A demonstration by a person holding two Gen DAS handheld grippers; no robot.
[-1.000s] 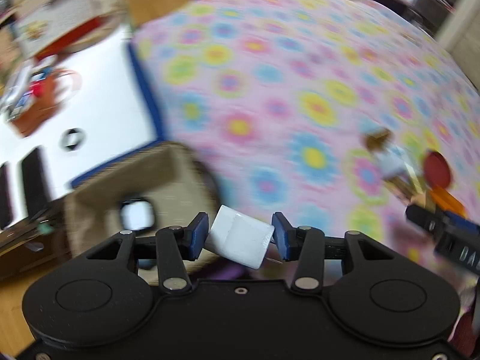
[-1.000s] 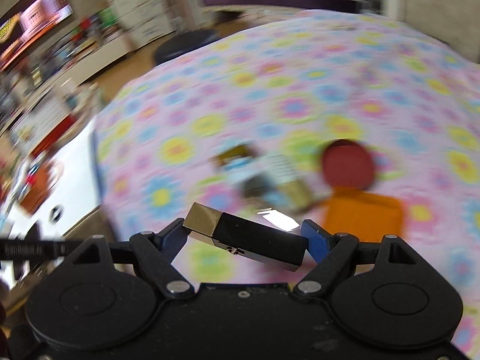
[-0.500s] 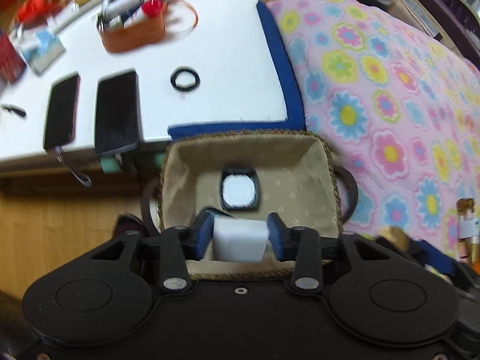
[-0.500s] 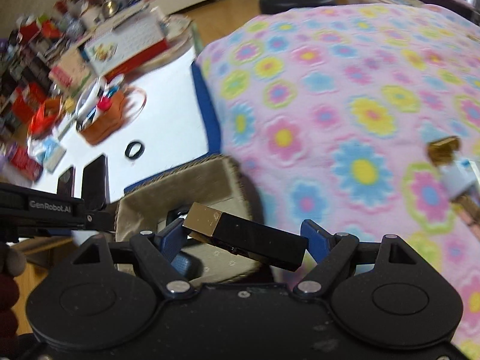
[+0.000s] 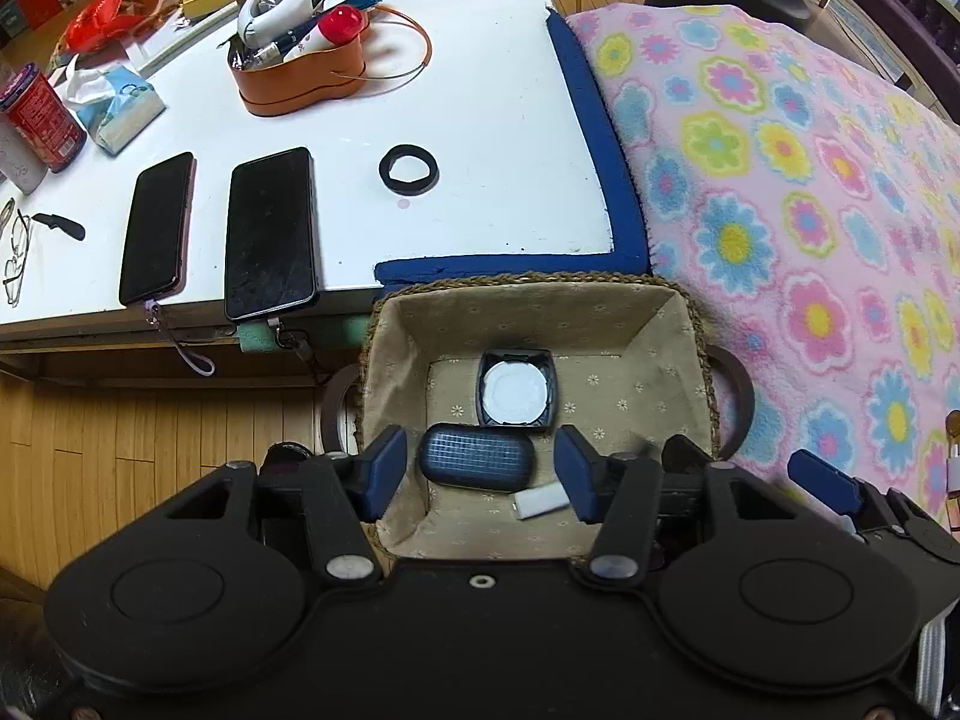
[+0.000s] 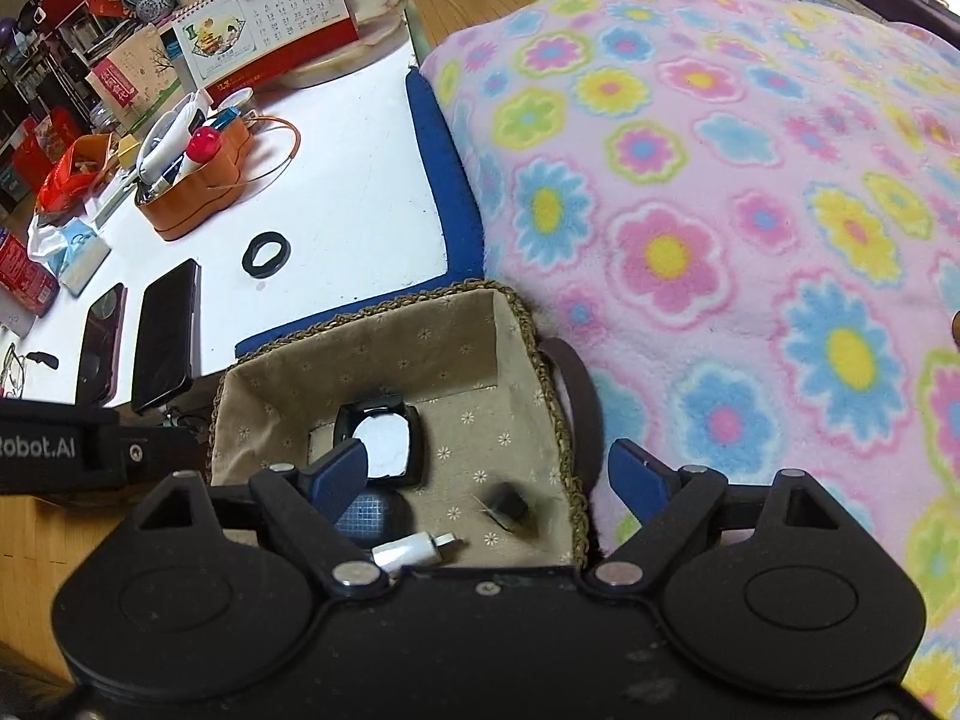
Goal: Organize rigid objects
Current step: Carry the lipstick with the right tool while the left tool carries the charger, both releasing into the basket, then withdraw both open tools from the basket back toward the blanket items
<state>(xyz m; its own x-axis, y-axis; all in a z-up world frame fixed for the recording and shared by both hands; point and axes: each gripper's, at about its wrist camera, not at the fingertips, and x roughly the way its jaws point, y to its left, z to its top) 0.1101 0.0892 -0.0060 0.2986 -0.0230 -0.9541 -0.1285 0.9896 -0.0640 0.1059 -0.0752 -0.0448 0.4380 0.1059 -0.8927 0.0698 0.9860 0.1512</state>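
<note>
A woven basket [image 5: 696,324] with beige lining sits at the edge of the flowered blanket; it also shows in the right wrist view [image 6: 528,324]. In it lie a black square compact [image 5: 516,390] [image 6: 378,438], a dark blue oval case [image 5: 477,463], a white block [image 5: 540,502] [image 6: 408,549] and a blurred black block [image 6: 510,504]. My left gripper [image 5: 480,480] is open and empty just above the basket. My right gripper [image 6: 492,477] is open and empty above the basket.
A white table [image 5: 480,120] with blue edging stands behind the basket, holding two phones [image 5: 270,234], a black ring [image 5: 408,170] and an orange organizer [image 5: 300,84]. The flowered blanket [image 6: 720,180] spreads to the right. Wooden floor [image 5: 150,420] lies to the left.
Both grippers moved from over the blanket to above the basket and opened. The white block and the black block dropped into the basket.
</note>
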